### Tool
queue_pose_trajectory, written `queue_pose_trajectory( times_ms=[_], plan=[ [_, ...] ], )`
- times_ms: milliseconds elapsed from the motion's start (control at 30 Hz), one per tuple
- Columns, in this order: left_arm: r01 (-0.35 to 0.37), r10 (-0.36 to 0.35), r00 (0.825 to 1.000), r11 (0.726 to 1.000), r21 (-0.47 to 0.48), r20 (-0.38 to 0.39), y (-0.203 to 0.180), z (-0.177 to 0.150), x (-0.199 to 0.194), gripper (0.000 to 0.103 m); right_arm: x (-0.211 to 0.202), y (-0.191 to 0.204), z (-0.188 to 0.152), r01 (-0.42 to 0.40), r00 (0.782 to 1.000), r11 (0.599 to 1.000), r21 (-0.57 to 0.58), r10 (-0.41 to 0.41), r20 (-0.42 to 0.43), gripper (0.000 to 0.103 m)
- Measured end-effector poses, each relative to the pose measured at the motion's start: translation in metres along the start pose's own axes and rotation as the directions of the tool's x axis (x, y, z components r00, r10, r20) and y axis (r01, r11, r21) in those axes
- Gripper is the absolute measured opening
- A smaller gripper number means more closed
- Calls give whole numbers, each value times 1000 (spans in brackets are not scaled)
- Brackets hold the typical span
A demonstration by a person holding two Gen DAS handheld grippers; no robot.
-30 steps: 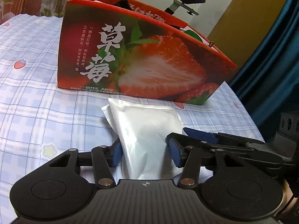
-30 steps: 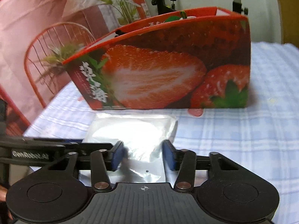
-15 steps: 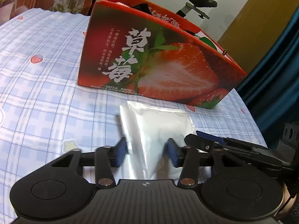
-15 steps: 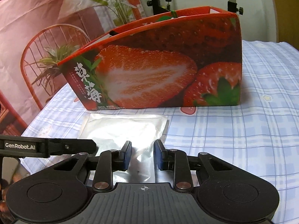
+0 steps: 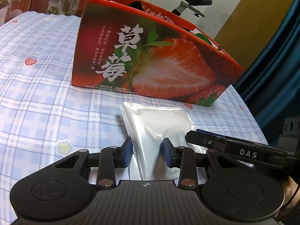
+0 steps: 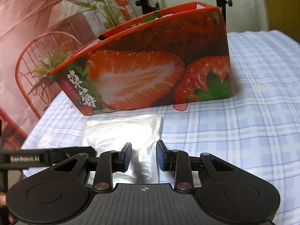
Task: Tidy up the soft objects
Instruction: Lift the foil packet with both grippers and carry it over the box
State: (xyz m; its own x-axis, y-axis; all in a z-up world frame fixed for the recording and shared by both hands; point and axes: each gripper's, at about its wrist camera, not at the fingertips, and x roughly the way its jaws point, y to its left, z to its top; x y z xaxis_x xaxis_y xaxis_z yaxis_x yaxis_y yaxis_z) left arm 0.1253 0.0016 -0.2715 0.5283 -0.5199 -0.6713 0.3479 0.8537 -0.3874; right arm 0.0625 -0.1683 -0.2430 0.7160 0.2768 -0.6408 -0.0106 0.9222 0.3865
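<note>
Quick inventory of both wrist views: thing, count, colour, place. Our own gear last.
strawberry box: 1, red with strawberry print and white characters, open top, standing on the bed past the pouch.
pouch: 1, shiny silver-white, flat on the sheet in front of the box, near end bunched between both grippers' pads.
bedsheet: 1, blue-white plaid with small strawberries and stars, under everything.
exercise bike: 1, black saddle on grey post, behind the box.
curtain: 1, dark blue, right edge of left view.
chair: 1, red wire-backed, left of right view.
left hand-held gripper: 1, black with blue pads, closing on the pouch.
right hand-held gripper: 1, black with blue pads, opening slightly, pouch between them.
</note>
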Motion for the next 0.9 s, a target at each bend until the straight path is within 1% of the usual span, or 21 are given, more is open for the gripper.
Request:
queue_pose_trajectory(
  times_ms=[33, 67, 133, 200, 267, 400, 500, 633, 700, 767, 900],
  plan=[
    [0, 0, 1000, 1000, 1, 1, 0, 0, 0, 37, 1, -1, 0, -10, 1000, 1000, 5, 10, 0, 24],
    [-1, 1, 1000, 1000, 2, 2, 0, -1, 0, 37, 3, 0, 1, -8, 1000, 1000, 8, 8, -1, 14],
    [-1, 1, 1000, 1000, 2, 2, 0, -1, 0, 37, 3, -1, 0, 20, 1000, 1000, 6, -20, 2, 3],
    [5, -5, 1000, 1000, -2, 1, 0, -1, 0, 36, 1, -5, -3, 6, 1000, 1000, 27, -7, 23, 2],
    [15, -14, 1000, 1000, -10, 14, 1, 1, -3, 36, -2, -3, -4, 5, 999, 1000, 14, -5, 49, 1],
    [40, -40, 996, 999, 2, 86, -2, 9, -20, 36, -18, 6, 5, -13, 992, 1000, -28, 16, 125, 1],
    [50, -53, 988, 998, 27, 145, -8, 20, -39, 36, -31, 15, 16, -24, 983, 997, -69, 36, 180, 1],
    [51, -68, 972, 995, 82, 226, -17, 46, -64, 37, -50, 30, 38, -43, 965, 991, -124, 74, 250, 1],
    [46, -72, 965, 993, 106, 254, -22, 62, -72, 37, -58, 36, 53, -52, 956, 988, -147, 91, 279, 1],
    [45, -76, 961, 992, 119, 267, -26, 76, -74, 37, -62, 41, 70, -57, 947, 985, -164, 105, 305, 1],
    [30, -68, 957, 990, 137, 281, -32, 110, -67, 37, -58, 46, 104, -46, 939, 983, -176, 102, 328, 1]
  ],
)
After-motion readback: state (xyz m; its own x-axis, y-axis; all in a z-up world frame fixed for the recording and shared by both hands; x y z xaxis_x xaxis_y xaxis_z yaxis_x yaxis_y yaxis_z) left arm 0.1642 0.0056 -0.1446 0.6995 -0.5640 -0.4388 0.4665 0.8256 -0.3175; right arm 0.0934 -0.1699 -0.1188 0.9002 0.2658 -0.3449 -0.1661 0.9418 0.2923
